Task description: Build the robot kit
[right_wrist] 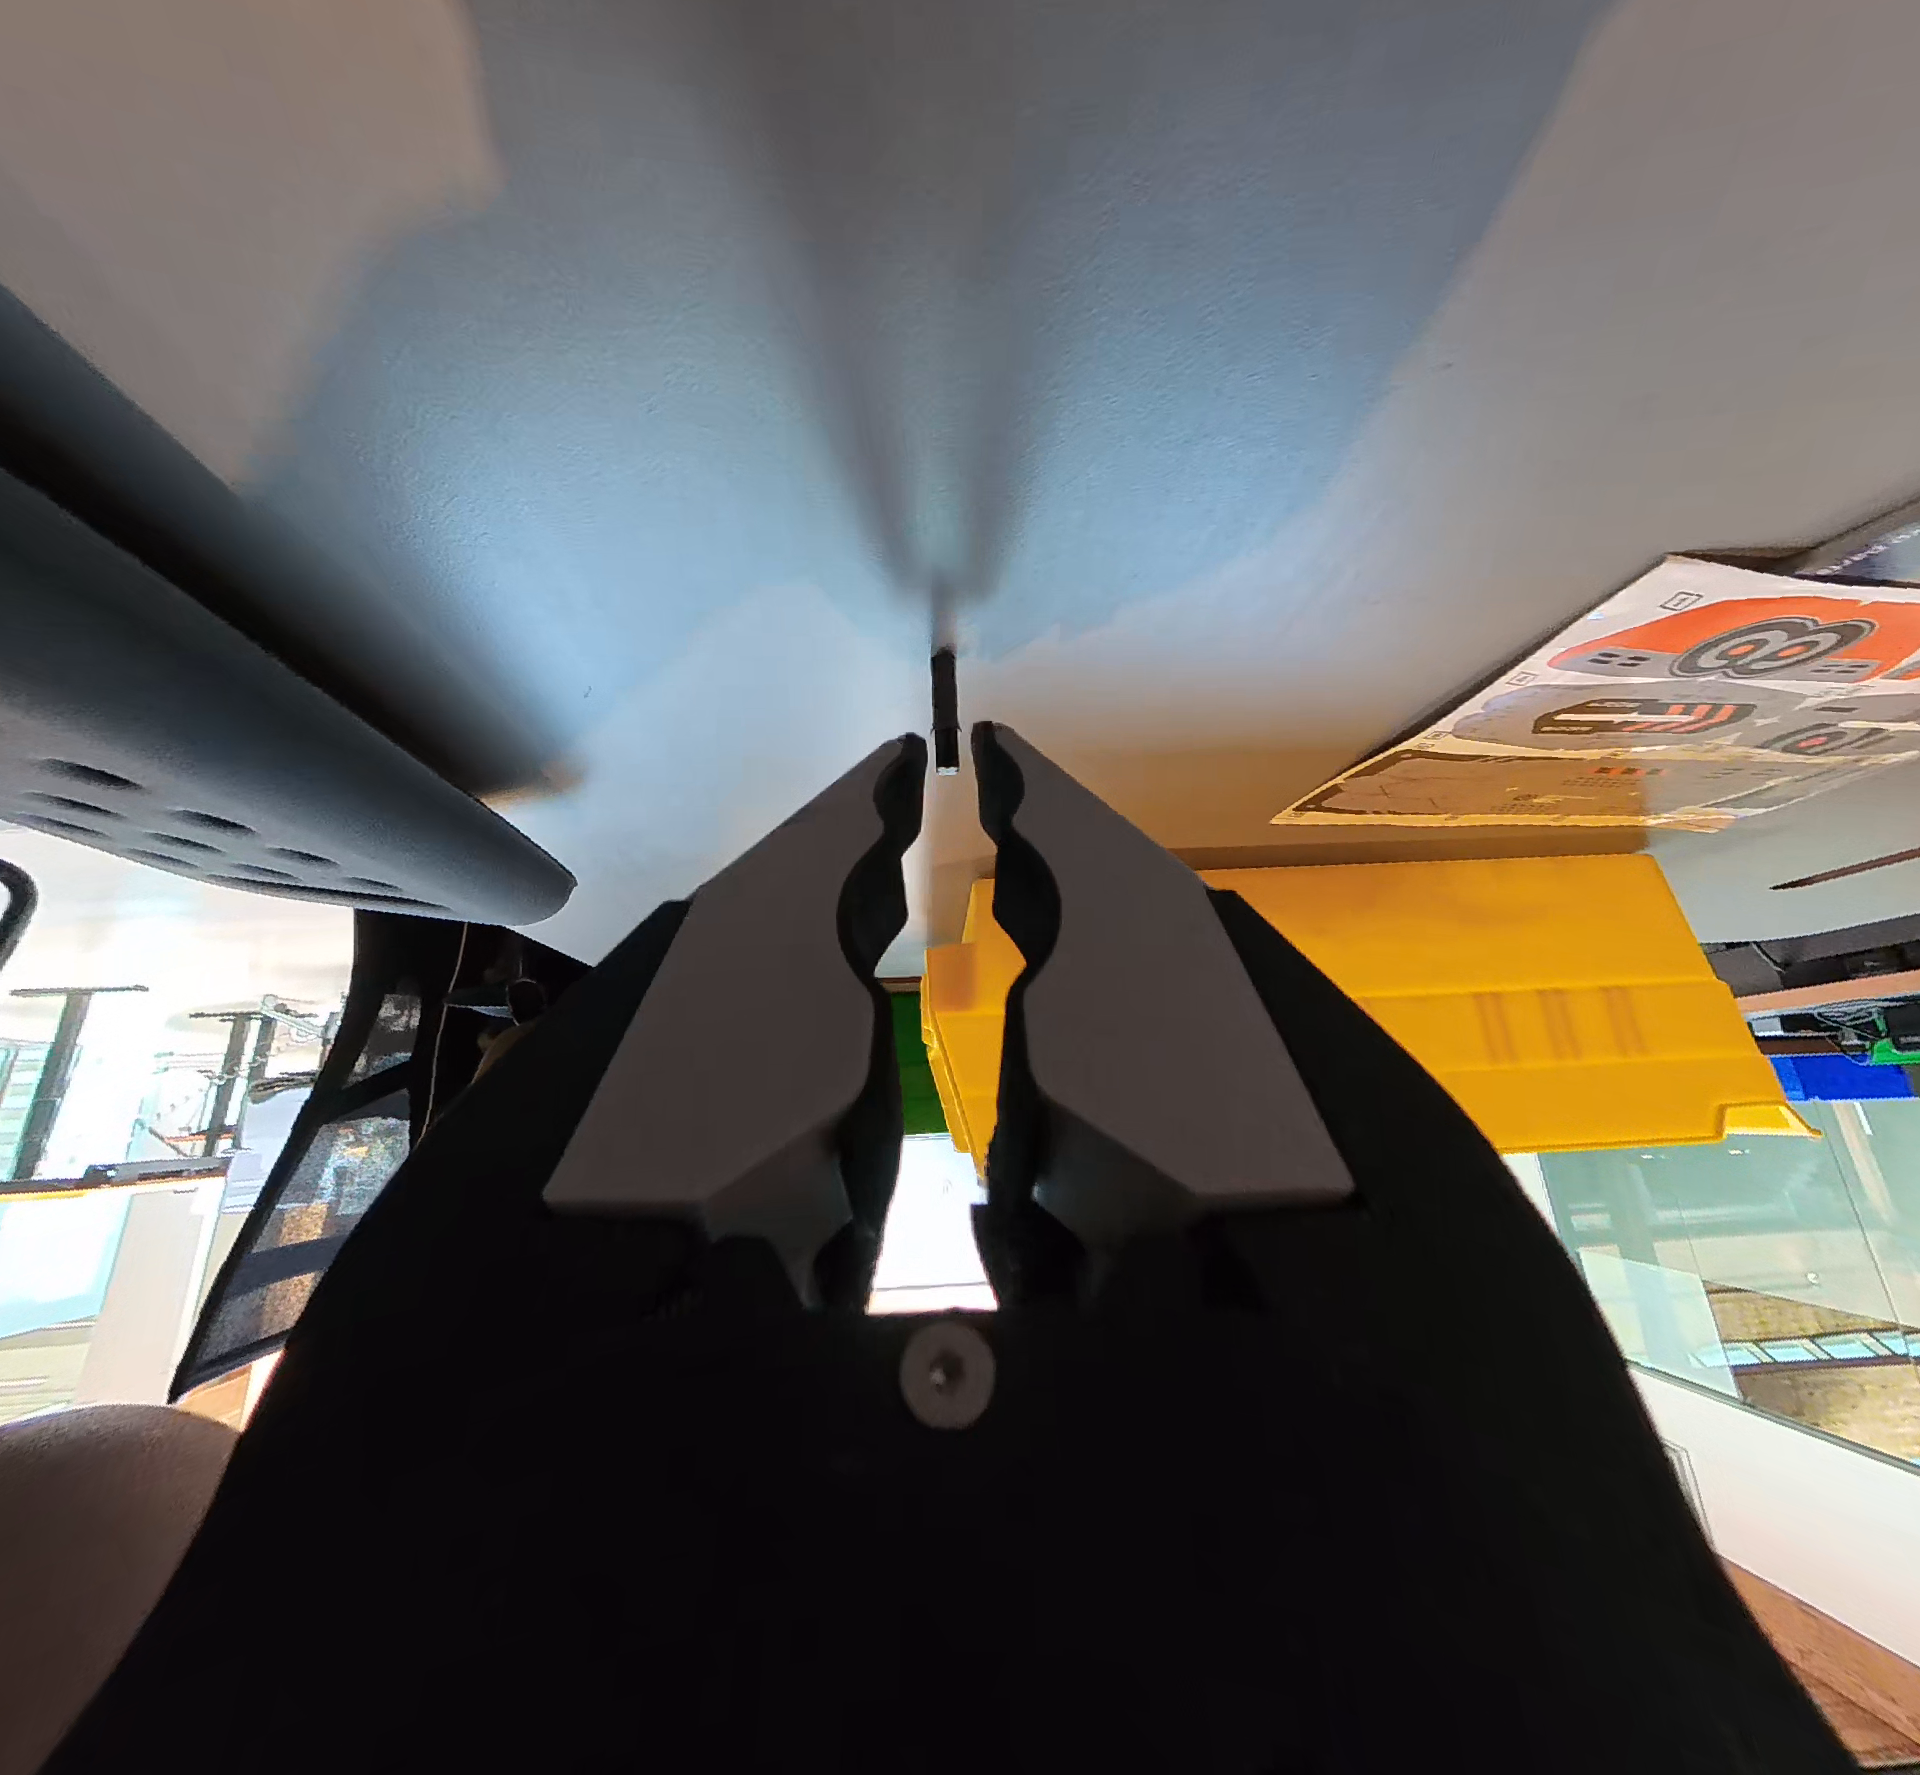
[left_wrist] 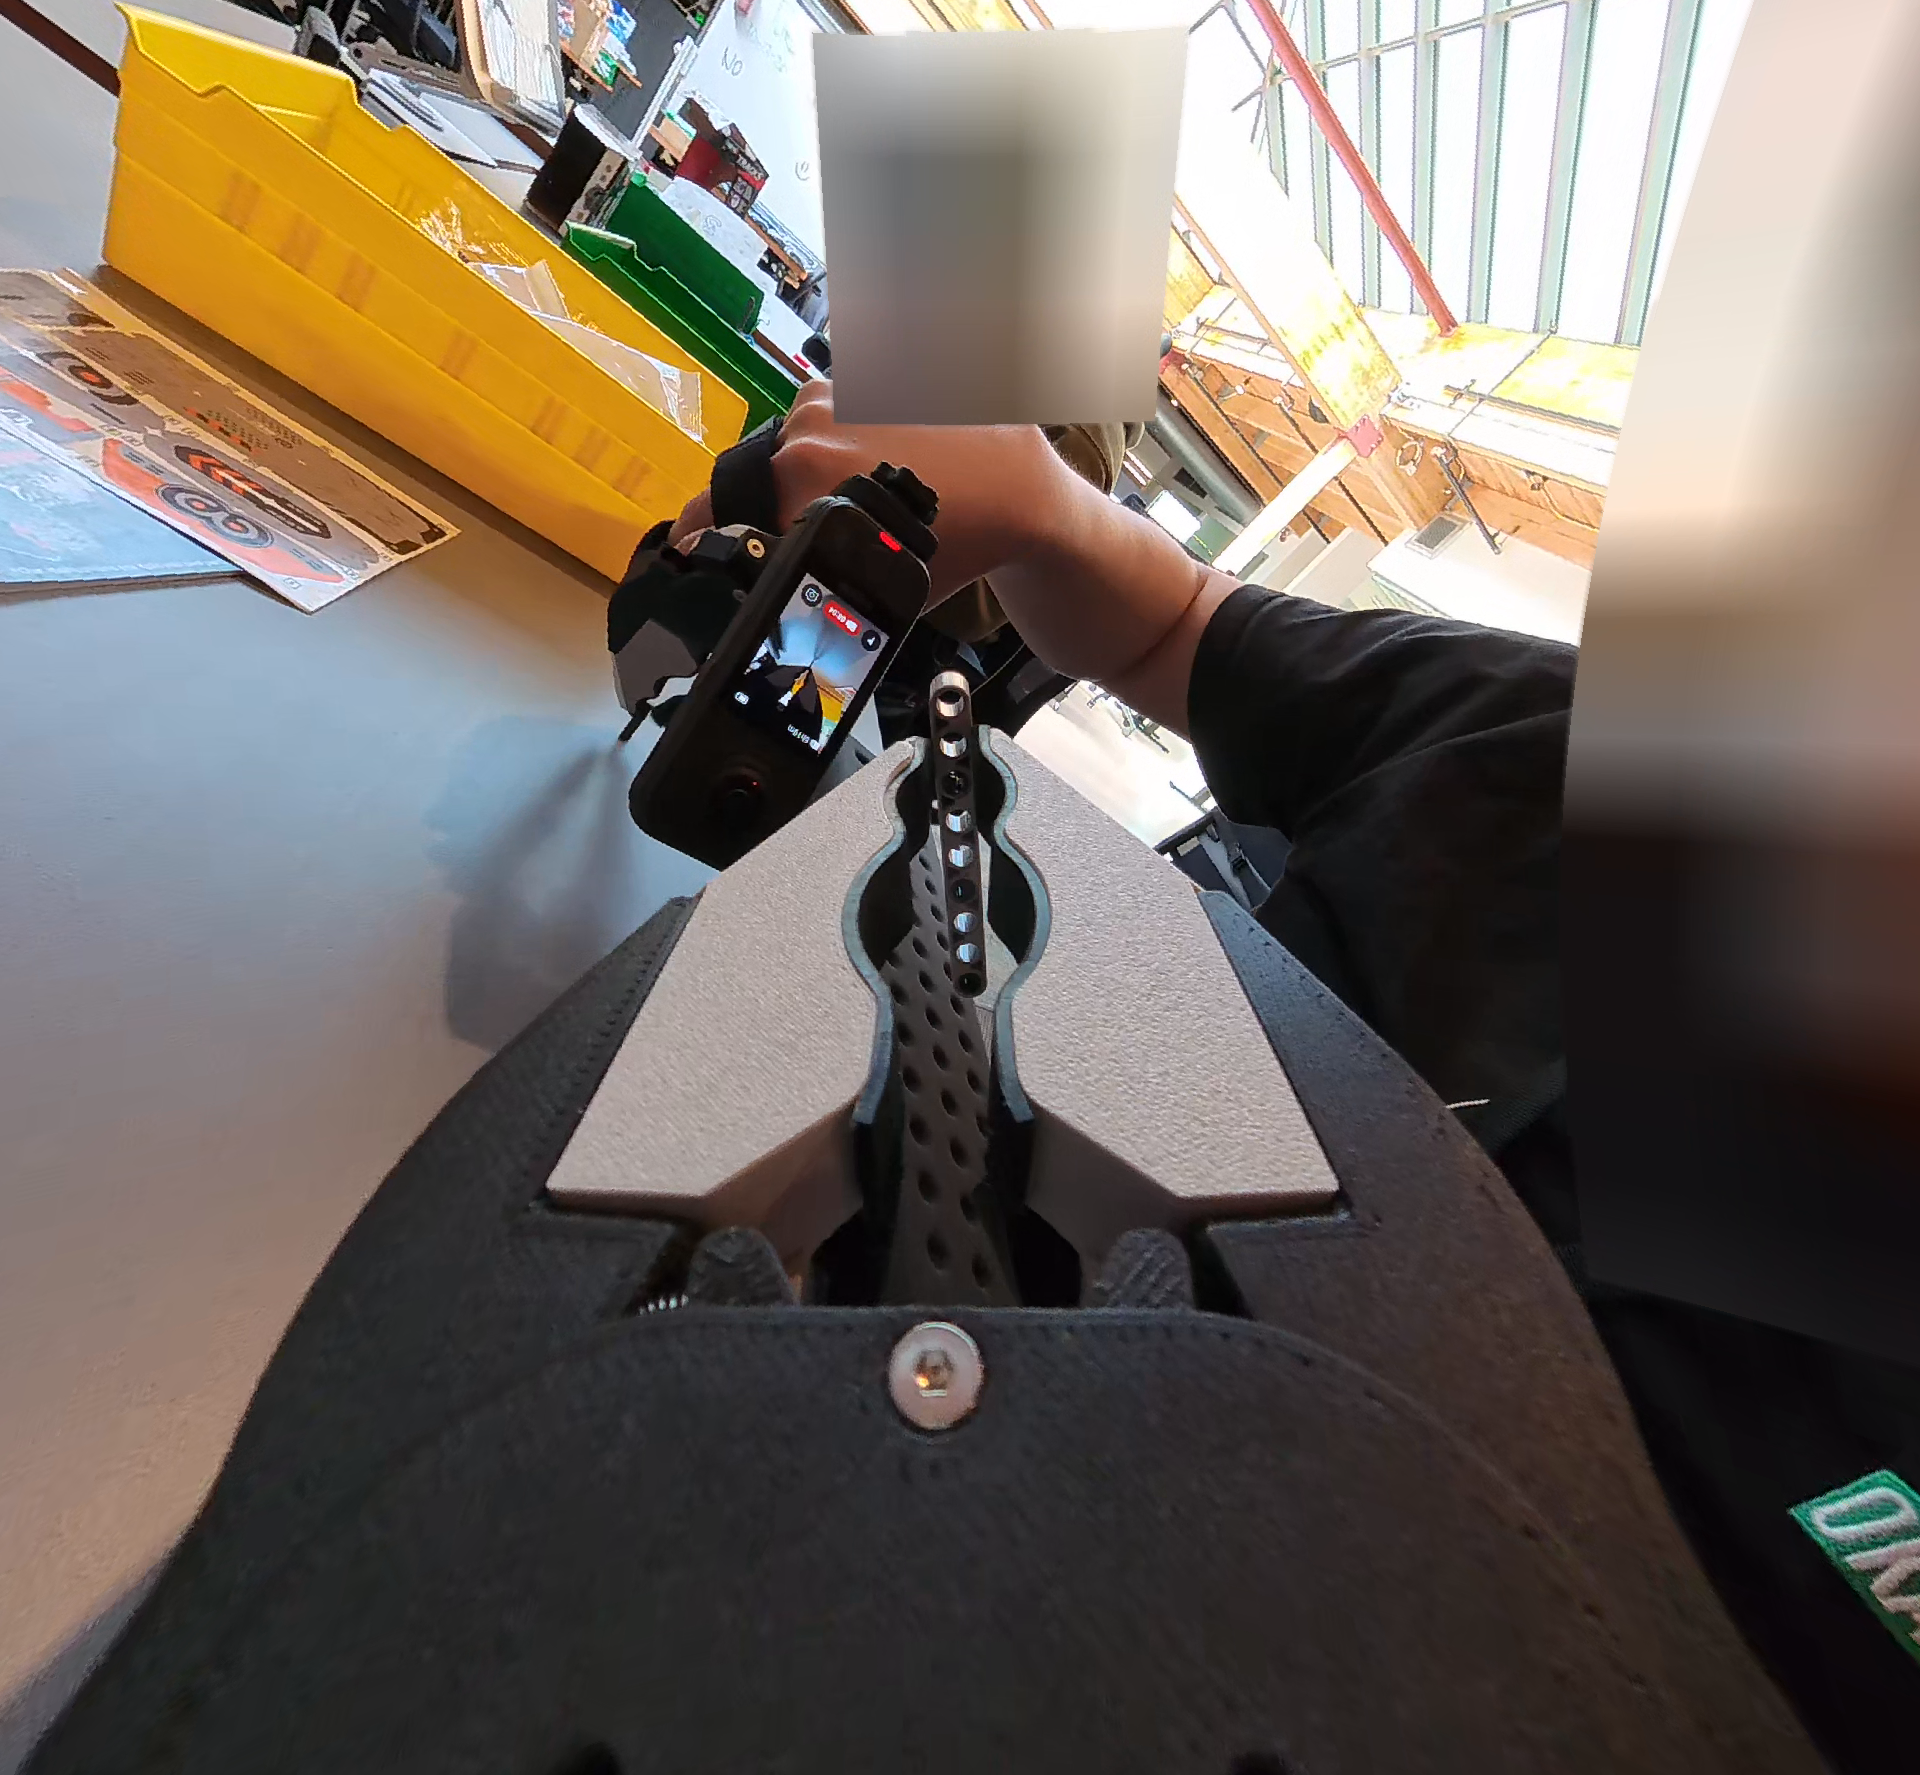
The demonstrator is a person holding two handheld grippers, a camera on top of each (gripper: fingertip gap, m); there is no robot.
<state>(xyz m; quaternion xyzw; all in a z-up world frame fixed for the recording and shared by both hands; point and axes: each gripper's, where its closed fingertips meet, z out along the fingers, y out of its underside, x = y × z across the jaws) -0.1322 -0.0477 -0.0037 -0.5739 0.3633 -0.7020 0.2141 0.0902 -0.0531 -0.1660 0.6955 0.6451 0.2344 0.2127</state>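
My left gripper (left_wrist: pixel 951 751) has its jaws closed on a long, thin black plastic beam with a row of round holes (left_wrist: pixel 948 702). The beam runs up the channel between the jaws. Its end pokes out past the tips toward 12 o'clock, lifted clear of the smooth grey desk (left_wrist: pixel 260 790).

At 11 o'clock from that beam, a person's hand (left_wrist: pixel 883 468) holds my right gripper (right_wrist: pixel 948 738) low over the desk, and its black camera with a lit screen (left_wrist: pixel 790 665) faces me.

In the right wrist view, which is turned upside down, those jaws stand slightly parted. A short black plastic peg (right_wrist: pixel 942 697) sits in the gap at their tips. Its far end meets its own shadow on the desk, so I judge it is standing there, straddled but not yet pinched. A sliver of light shows on its 3 o'clock side.

So one piece is firmly in hand, and the other lies between the jaws, ungripped.

Farther back at 10 o'clock in the left view, a long yellow plastic bin (left_wrist: pixel 312 198) holds clear plastic bags. A green plastic bin (left_wrist: pixel 686 271) sits behind it. A printed sheet with orange and grey shapes (left_wrist: pixel 208 478) lies flat at 9 o'clock.
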